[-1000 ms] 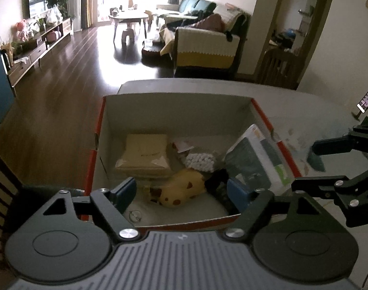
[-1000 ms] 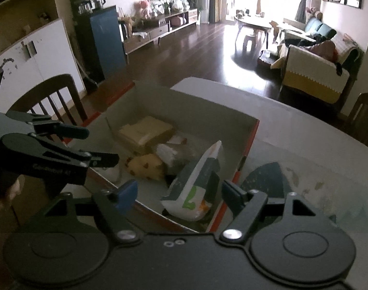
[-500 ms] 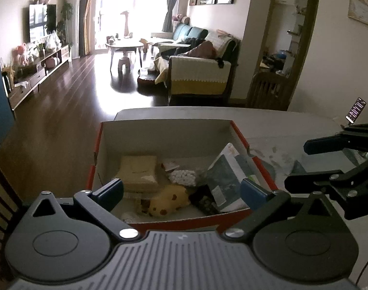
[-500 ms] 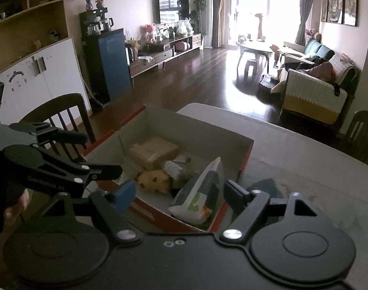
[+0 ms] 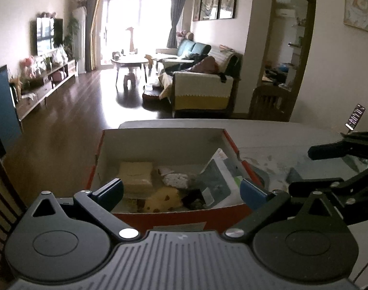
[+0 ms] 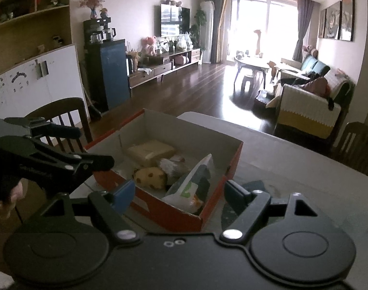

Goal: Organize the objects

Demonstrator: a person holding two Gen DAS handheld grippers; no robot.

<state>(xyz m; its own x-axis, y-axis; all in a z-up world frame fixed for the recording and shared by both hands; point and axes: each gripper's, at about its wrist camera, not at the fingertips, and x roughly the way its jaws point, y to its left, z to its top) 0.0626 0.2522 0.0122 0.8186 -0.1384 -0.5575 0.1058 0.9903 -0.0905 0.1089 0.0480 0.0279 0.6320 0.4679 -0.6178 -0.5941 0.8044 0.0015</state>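
Your left gripper point(image 5: 181, 189) and right gripper point(image 6: 179, 191) both spread wide, empty, rectangular red cardboard box point(image 5: 184, 213) near the grey surface's point(image 6: 292, 159) edge, soft yellow spotted plush point(image 6: 150, 177), glossy crinkled pouch point(image 5: 215, 183) inside

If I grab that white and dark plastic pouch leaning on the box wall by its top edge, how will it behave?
The white and dark plastic pouch looks like thin film, so it will probably flex and sag. It leans on the red cardboard box wall, so a nudge may slide it flat. Its glossy surface may be slippery.
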